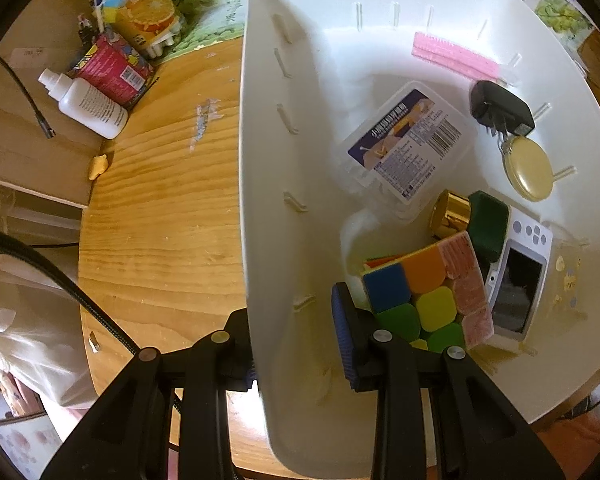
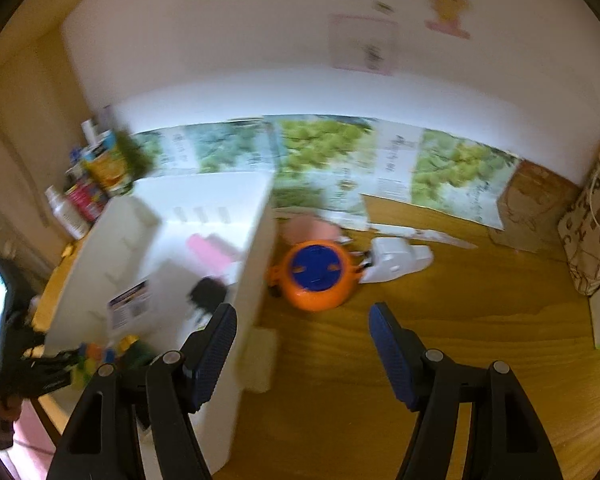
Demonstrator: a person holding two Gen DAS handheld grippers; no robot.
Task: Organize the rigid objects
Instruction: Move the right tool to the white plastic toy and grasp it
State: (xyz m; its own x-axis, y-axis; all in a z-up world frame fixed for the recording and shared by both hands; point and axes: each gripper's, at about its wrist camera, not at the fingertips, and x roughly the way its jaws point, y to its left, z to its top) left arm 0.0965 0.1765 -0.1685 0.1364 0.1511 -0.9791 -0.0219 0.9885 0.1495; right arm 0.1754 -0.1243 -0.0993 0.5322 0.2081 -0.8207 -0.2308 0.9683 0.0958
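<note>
Left wrist view: the left gripper (image 1: 296, 344) straddled the near wall of the white bin (image 1: 260, 168), jaws closed on it, one finger outside and one inside. The bin held a cube (image 1: 424, 300), labelled box (image 1: 408, 140), charger (image 1: 500, 108), pink strip (image 1: 454, 56), round tin (image 1: 530, 168) and small camera (image 1: 516, 280). Right wrist view, blurry: the right gripper (image 2: 304, 352) was wide open and empty; the orange toy (image 2: 316, 276) sat straight ahead on the table (image 2: 460, 320), just right of the bin, so I'd guess the right hand was nearer to it.

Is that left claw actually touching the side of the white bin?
Touching. The left wrist view shows the left gripper straddling the white bin wall, one finger outside and one inside, both pressed against it.
</note>
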